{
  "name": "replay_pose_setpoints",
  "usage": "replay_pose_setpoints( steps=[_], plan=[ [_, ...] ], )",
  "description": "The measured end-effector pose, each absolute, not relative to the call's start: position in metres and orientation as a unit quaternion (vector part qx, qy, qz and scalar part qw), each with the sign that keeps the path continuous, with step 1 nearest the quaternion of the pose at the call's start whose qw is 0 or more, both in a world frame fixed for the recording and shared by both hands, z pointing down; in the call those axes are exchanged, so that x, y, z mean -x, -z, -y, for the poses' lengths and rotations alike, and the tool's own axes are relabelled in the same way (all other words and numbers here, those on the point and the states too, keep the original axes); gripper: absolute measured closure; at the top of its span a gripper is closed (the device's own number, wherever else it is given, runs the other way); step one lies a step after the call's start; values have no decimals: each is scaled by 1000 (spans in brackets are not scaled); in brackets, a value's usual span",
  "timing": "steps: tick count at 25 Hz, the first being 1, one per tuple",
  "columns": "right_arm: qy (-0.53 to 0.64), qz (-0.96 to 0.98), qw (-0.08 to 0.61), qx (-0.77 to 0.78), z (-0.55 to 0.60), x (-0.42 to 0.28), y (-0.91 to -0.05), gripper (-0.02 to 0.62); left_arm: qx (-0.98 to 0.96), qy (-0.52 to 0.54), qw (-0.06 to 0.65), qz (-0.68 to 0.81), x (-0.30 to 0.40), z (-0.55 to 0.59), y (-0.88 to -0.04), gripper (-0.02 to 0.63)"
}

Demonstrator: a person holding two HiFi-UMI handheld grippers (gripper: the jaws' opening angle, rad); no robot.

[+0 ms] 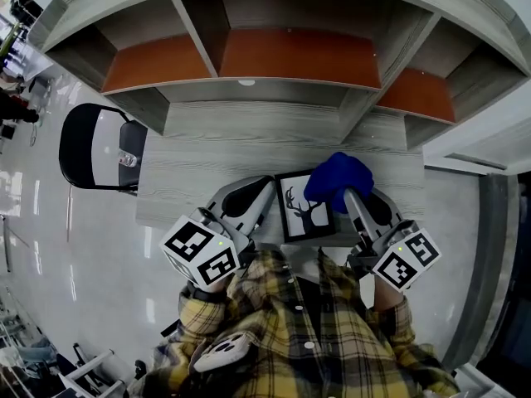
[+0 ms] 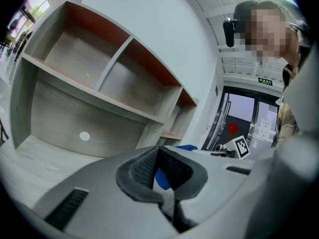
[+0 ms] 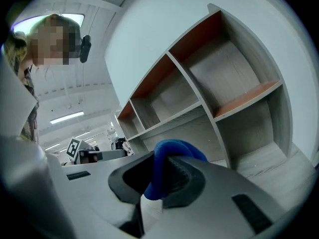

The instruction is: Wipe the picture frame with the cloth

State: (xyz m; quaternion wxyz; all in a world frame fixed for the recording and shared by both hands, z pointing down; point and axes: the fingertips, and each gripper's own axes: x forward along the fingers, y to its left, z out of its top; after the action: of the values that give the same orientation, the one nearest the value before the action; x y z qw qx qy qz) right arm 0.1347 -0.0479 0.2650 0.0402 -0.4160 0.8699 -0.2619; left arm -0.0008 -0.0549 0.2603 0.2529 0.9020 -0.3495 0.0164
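Observation:
The picture frame [image 1: 305, 208], black-edged with a deer silhouette on white, is up off the desk close to my chest in the head view. My left gripper [image 1: 270, 211] meets its left edge with the jaws closed; in the left gripper view only a thin pale strip shows between the closed pads of the left gripper [image 2: 160, 176]. A blue cloth [image 1: 338, 179] bunches over the frame's upper right corner. My right gripper [image 1: 347, 194] is shut on the cloth. In the right gripper view the blue cloth [image 3: 172, 156] bulges out between the right gripper's [image 3: 157, 183] pads.
A grey wood desk [image 1: 216, 164] runs under a hutch with several empty orange-backed compartments [image 1: 299, 52]. A black chair [image 1: 91, 148] stands to the left of the desk. A white device [image 1: 222, 353] hangs at my waist.

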Motion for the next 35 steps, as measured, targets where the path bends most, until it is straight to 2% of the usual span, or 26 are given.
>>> replay_pose_setpoints(
  steps=[9, 24, 28, 35],
  plan=[
    [279, -857, 24, 432, 55, -132, -277, 546, -905, -52, 282, 314, -14, 72, -284, 600],
    [346, -826, -65, 441, 42, -92, -356, 546, -874, -192, 342, 285, 4, 98, -436, 594],
    [369, -814, -76, 442, 32, -91, -374, 546, -869, -217, 352, 273, -3, 110, -473, 540],
    [391, -808, -81, 432, 24, -77, -395, 546, -862, -279, 344, 245, -9, 119, -525, 505]
  ],
)
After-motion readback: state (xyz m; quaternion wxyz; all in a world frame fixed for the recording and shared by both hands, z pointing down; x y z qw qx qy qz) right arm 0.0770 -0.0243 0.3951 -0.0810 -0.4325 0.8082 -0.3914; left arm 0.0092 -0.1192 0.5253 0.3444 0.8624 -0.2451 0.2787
